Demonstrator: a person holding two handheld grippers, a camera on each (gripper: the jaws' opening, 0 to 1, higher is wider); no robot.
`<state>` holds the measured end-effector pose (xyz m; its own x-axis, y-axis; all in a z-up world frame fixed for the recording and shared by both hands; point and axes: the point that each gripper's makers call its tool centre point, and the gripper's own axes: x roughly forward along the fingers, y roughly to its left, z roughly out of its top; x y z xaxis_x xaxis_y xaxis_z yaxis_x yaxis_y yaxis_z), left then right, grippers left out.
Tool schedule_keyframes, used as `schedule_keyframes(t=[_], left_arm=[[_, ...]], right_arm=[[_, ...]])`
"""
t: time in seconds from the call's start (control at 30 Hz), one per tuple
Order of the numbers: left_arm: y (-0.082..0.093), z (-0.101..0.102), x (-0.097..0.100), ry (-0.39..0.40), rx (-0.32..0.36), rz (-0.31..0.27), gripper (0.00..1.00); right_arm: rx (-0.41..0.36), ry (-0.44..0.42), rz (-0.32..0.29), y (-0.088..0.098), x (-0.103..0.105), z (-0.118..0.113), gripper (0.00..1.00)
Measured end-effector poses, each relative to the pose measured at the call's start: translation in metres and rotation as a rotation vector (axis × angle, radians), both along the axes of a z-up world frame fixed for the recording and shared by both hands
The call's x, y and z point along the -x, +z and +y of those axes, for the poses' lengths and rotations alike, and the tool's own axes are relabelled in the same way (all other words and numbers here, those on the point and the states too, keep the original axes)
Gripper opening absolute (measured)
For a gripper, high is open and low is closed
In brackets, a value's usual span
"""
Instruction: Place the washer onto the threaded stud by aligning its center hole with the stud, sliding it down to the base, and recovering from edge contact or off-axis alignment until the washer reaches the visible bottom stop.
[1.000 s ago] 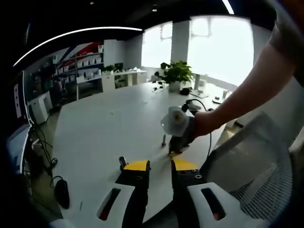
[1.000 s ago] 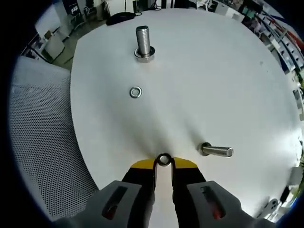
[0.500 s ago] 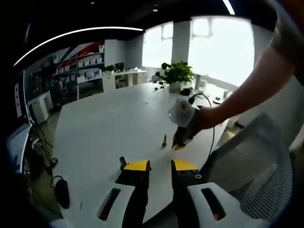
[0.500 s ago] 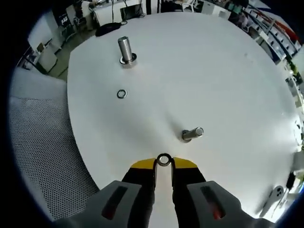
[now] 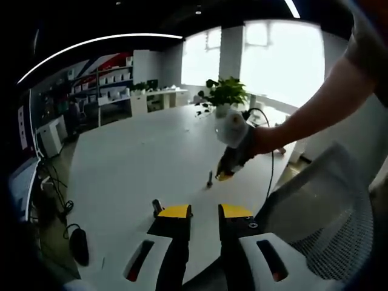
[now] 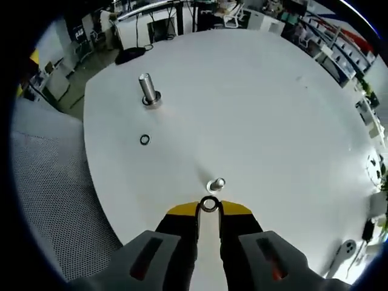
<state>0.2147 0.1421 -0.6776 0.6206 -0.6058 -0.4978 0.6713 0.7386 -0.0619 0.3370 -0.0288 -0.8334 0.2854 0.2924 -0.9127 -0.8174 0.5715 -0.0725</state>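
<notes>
silvery washer point(image 6: 209, 204), yellow fingers point(image 6: 182, 210), seemingly white table point(image 6: 273, 109).

From your right claw point(image 6: 209, 209) view, the washer point(image 6: 209, 204) sits pinched at the tips, so its lower rim is covered by the yellow pads. The stud point(image 6: 216, 183) just beyond it shows end-on, its threads and base out of sight. Whether washer and stud touch cannot be told. The loose ring point(image 6: 144, 140) farther off is too small to make out. In your left claw point(image 5: 205, 211) view, the stud point(image 5: 210, 178) is a tiny dark sliver, and the other claw's tips are blurred. The mesh chair point(image 5: 321, 206) and the table point(image 5: 139, 163) are cut by the picture's edge.
</notes>
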Motion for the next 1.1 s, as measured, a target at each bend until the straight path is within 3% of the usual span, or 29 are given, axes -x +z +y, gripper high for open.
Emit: schedule_keyframes(t=[0.17, 0.27, 0.57, 1.1], left_arm=[[0.000, 0.000, 0.001, -0.004, -0.002, 0.001, 0.16], [0.000, -0.001, 0.000, -0.004, 0.001, -0.001, 0.16], [0.002, -0.001, 0.001, -0.007, -0.008, -0.014, 0.15], [0.002, -0.001, 0.001, -0.016, -0.009, -0.021, 0.15]], right_arm=[[0.005, -0.002, -0.025, 0.005, -0.003, -0.002, 0.14], [0.053, 0.068, -0.061, 0.007, -0.004, -0.004, 0.14], [0.008, 0.047, -0.095, 0.024, -0.012, 0.003, 0.14], [0.045, 0.094, -0.090, 0.018, -0.015, 0.009, 0.14]])
